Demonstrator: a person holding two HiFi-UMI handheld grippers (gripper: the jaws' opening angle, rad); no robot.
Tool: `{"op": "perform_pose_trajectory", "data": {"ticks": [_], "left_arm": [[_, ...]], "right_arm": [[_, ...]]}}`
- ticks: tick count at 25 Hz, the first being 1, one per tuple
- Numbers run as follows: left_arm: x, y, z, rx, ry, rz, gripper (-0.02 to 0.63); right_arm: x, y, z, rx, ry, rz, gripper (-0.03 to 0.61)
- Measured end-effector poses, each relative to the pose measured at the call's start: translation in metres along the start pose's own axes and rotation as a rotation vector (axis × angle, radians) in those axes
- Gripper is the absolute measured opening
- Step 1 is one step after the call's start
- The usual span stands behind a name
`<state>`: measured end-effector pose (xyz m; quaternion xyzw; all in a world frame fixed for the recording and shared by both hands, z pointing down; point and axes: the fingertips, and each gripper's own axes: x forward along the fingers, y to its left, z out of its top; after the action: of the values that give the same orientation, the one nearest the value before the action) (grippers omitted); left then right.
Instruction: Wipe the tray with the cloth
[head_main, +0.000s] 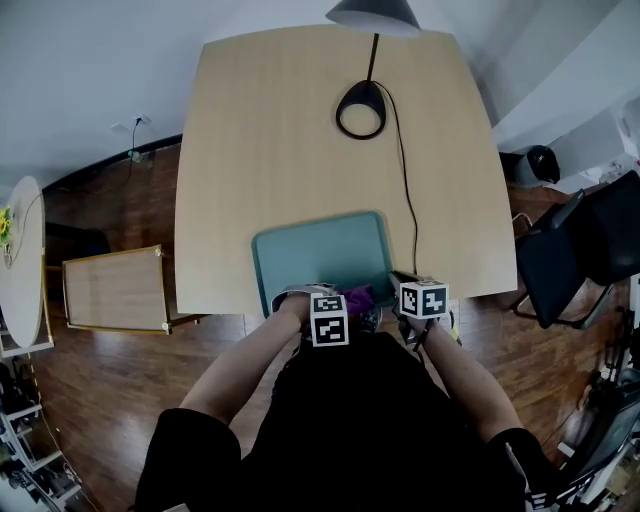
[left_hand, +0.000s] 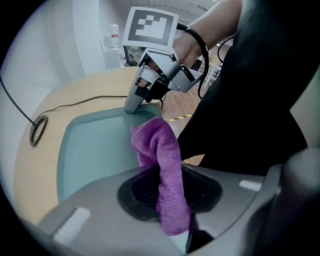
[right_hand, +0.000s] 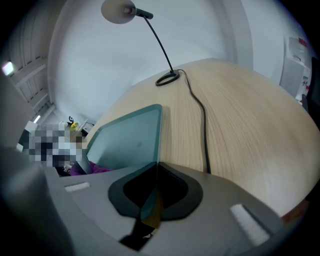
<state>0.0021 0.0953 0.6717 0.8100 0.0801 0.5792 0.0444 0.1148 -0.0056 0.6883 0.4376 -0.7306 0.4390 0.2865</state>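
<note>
A teal tray (head_main: 300, 250) lies at the near edge of the wooden table. My left gripper (left_hand: 170, 197) is shut on a purple cloth (left_hand: 157, 142), which sticks out past the jaws and hangs over the tray's near right part (left_hand: 95, 150). In the head view the cloth (head_main: 358, 297) shows between the two marker cubes, at the tray's near rim. My right gripper (right_hand: 152, 192) is shut on the tray's near right rim (right_hand: 150, 145). From the left gripper view, the right gripper (left_hand: 132, 105) clamps that corner.
A desk lamp's ring base (head_main: 361, 110) stands at the far middle of the table, and its black cable (head_main: 408, 190) runs down past the tray's right side. A black chair (head_main: 580, 250) stands to the right, a low wooden table (head_main: 115, 290) to the left.
</note>
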Motion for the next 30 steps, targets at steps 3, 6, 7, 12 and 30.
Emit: {"op": "perform_pose_trajectory", "data": {"ticks": [3, 6, 7, 12, 30], "left_arm": [[-0.003, 0.007, -0.002, -0.020, -0.011, -0.001, 0.117], [-0.015, 0.031, -0.008, -0.047, -0.023, 0.051, 0.115], [-0.021, 0.042, -0.011, -0.060, -0.024, 0.076, 0.115], [-0.060, 0.116, -0.048, -0.113, 0.030, 0.243, 0.115], [-0.036, 0.087, -0.072, -0.072, 0.061, 0.192, 0.117]], "right_arm": [[0.000, 0.001, 0.001, 0.000, -0.005, 0.001, 0.017], [0.000, 0.002, 0.001, 0.003, -0.010, 0.001, 0.017], [0.000, 0.001, 0.001, 0.002, -0.010, -0.001, 0.017], [0.000, 0.000, 0.000, 0.003, -0.009, -0.004, 0.017], [-0.002, 0.000, 0.000, 0.002, -0.010, -0.009, 0.017]]}}
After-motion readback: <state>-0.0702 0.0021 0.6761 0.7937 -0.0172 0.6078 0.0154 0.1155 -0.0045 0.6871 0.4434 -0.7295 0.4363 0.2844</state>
